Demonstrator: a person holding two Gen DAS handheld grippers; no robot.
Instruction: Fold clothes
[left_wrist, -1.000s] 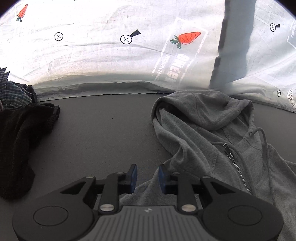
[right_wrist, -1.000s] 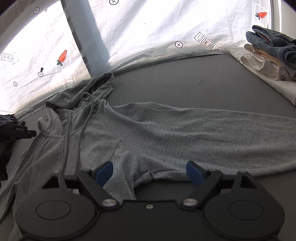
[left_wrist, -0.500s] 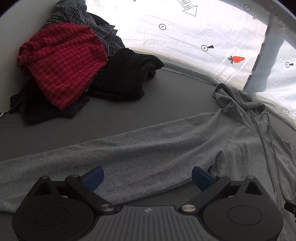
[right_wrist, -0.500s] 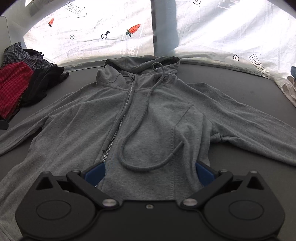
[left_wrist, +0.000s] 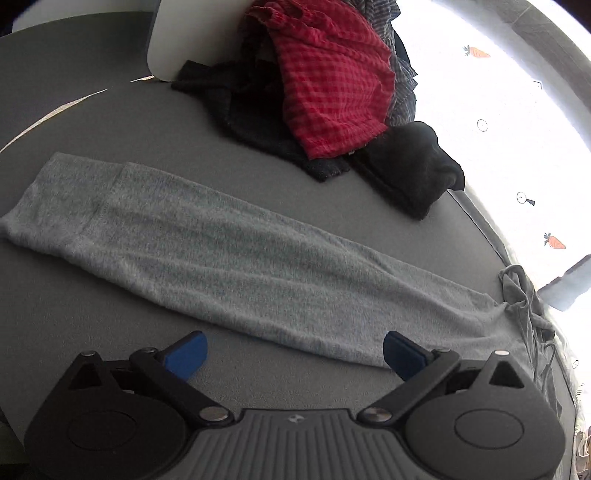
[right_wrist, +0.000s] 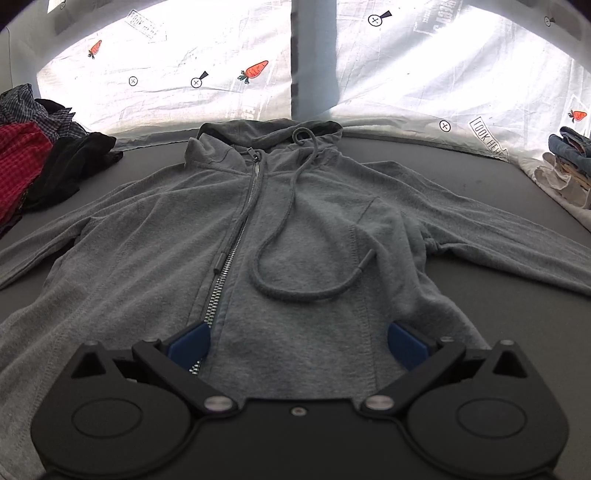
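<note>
Hoodie (right_wrist: 295, 236) lies flat, zipped, on the grey table (right_wrist: 424, 162); soft, limp fabric that will sag and drag. Your left gripper (left_wrist: 293, 350) and right gripper (right_wrist: 297, 341) gape wide, empty. Pinch the left sleeve (left_wrist: 221, 254) at its cuff.

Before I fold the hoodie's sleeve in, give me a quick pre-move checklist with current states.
1. Left gripper open, nothing between the pads: ok.
2. Right gripper open over the hoodie front: ok.
3. Sleeve laid out straight and flat: ok.
4. Pile of clothes apart from the sleeve: ok.
5. Drawstring tucked away: not ok, looped across the chest.
6. Zipper closed to the hem: cannot tell.
</note>
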